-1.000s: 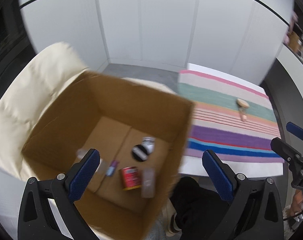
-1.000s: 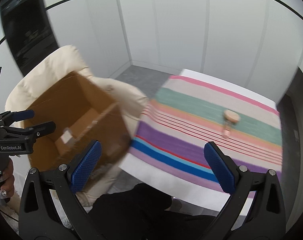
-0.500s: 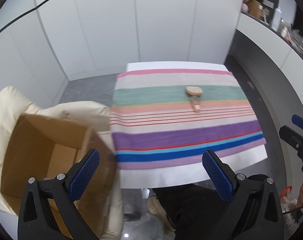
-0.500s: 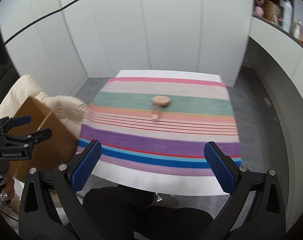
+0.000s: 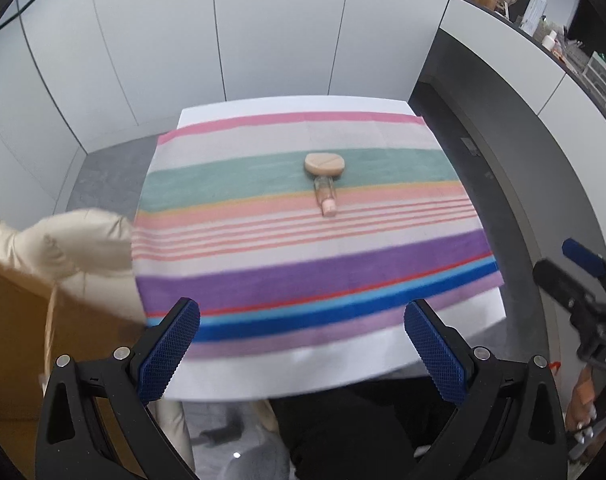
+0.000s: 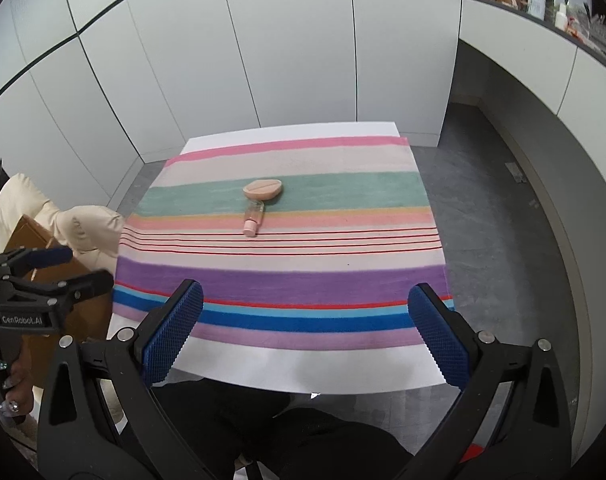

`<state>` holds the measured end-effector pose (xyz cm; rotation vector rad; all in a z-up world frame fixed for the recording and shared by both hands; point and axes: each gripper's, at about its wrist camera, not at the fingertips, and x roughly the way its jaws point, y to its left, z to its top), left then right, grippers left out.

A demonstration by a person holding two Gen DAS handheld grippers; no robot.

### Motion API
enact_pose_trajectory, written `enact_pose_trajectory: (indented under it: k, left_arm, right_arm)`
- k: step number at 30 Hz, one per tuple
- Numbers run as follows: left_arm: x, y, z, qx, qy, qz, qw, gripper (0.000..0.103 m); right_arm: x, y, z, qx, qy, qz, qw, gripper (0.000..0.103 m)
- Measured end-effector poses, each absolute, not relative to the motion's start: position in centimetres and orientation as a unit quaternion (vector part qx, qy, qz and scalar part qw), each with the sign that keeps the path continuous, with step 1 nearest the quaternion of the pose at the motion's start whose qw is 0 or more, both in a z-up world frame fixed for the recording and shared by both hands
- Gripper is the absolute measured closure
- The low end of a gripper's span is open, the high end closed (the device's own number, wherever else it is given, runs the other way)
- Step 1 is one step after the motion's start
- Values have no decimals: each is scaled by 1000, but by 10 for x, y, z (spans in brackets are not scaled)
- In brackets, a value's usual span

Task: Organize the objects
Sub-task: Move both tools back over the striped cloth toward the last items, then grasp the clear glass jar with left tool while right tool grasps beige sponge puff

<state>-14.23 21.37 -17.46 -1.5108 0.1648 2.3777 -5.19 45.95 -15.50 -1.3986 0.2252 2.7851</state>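
While I am holding my left gripper above the near edge of the white surface, its blue-padded jaws are standing wide apart and gripping nothing. Through the left wrist view I am looking at a striped multicoloured cloth covering most of that surface. A round peach-coloured flat compact is lying on the teal stripe, and a small clear bottle with a pink cap is lying on its side just in front of it, touching or nearly touching it, cap pointing toward me. A brown cardboard box is sitting on a cream padded cushion at the left, beside the surface. My right gripper is showing at the right edge.

Through the right wrist view, my right gripper is likewise hanging released, jaws spread wide over the near edge of the cloth. The compact and the bottle are resting mid-cloth, well apart from both grippers. My left gripper is hovering open at the left, in front of the box and cushion.
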Motion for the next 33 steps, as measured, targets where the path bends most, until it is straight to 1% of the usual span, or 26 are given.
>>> enact_pose_trajectory:
  k: [5,8,11,16,19,21,22,23,24,25,26,27,28,30,33]
  left_arm:
    - [-172,235,-200,-526,73,830,172,0]
    - [-194,250,-229,-540,76,820,174,0]
    - [-218,261,-262,-559,59,809,169,1]
    - [-257,287,-306,-556,63,817,142,1]
    - [-277,297,-323,-550,49,824,129,1]
    - [-288,301,-331,-539,54,834,110,1]
    - [-294,302,-336,-541,53,833,104,3]
    - [-299,301,-342,-545,47,830,104,8]
    - [-304,300,-350,-554,39,825,107,24]
    - [-307,299,-356,-563,34,818,110,43]
    - [-308,297,-358,-560,40,820,110,48]
    - [-307,296,-355,-547,48,828,115,72]
    - [-308,294,-355,-551,47,824,124,75]
    - [-310,282,-354,-553,35,823,129,75]
    - [-318,257,-352,-559,22,823,103,75]
  right_arm:
    - [-79,464,-179,-458,70,886,0,0]
    - [-100,468,-196,-469,65,881,-3,0]
    - [-121,475,-214,-480,68,875,-2,0]
    - [-156,492,-247,-497,82,864,14,0]
    - [-175,498,-266,-506,89,857,18,0]
    - [-187,500,-278,-511,90,855,17,0]
    - [-193,500,-283,-513,89,854,18,0]
    - [-197,500,-286,-514,88,853,17,0]
    - [-204,500,-291,-515,89,852,16,0]
    - [-208,499,-295,-516,90,852,14,0]
    - [-213,498,-299,-516,92,851,12,0]
    - [-219,496,-302,-517,92,851,10,0]
    - [-224,494,-305,-516,91,851,8,0]
    - [-235,490,-310,-514,90,853,2,0]
    - [-253,478,-316,-508,90,856,-17,0]
